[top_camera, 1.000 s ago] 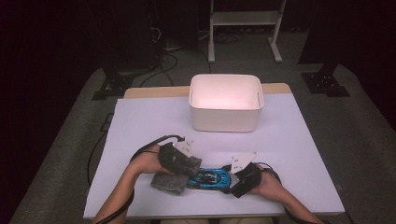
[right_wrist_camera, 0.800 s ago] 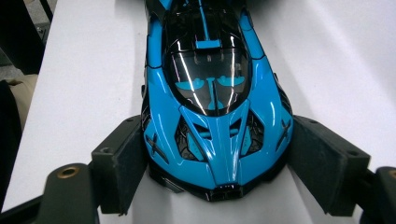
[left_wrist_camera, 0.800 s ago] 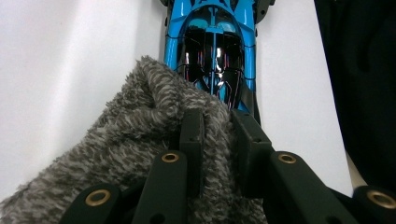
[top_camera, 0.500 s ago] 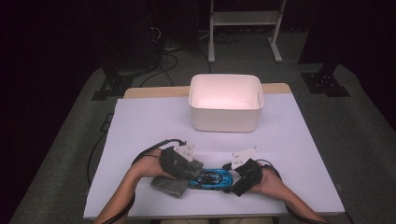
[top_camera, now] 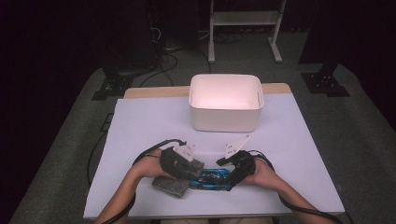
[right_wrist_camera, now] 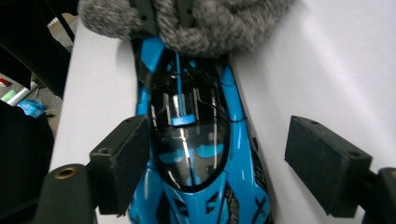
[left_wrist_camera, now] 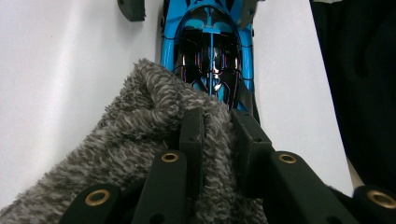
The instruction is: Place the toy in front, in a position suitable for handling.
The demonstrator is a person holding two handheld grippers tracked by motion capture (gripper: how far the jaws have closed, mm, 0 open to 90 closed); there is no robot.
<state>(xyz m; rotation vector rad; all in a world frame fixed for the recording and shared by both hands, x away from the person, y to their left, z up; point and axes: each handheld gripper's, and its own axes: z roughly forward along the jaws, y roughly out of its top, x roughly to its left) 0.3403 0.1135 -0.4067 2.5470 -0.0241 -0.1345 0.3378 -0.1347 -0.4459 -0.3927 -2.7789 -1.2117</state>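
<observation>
The table (top_camera: 140,121) carries a white bin (top_camera: 226,102) near its far edge, well apart from my work at the near edge. There a blue toy car (top_camera: 212,179) lies lengthwise between my hands. A grey fuzzy cloth (top_camera: 172,185) rests just left of it, one end draped onto the car's end. My left gripper (left_wrist_camera: 217,130) has its jaws nearly closed, pinching a fold of that cloth right against the car's dark canopy. My right gripper (right_wrist_camera: 233,158) stands wide open astride the car, one pad touching its side, the other apart. I judge I am wiping the car. Next I should close the right jaws to steady the car, then draw the cloth along the body.
</observation>
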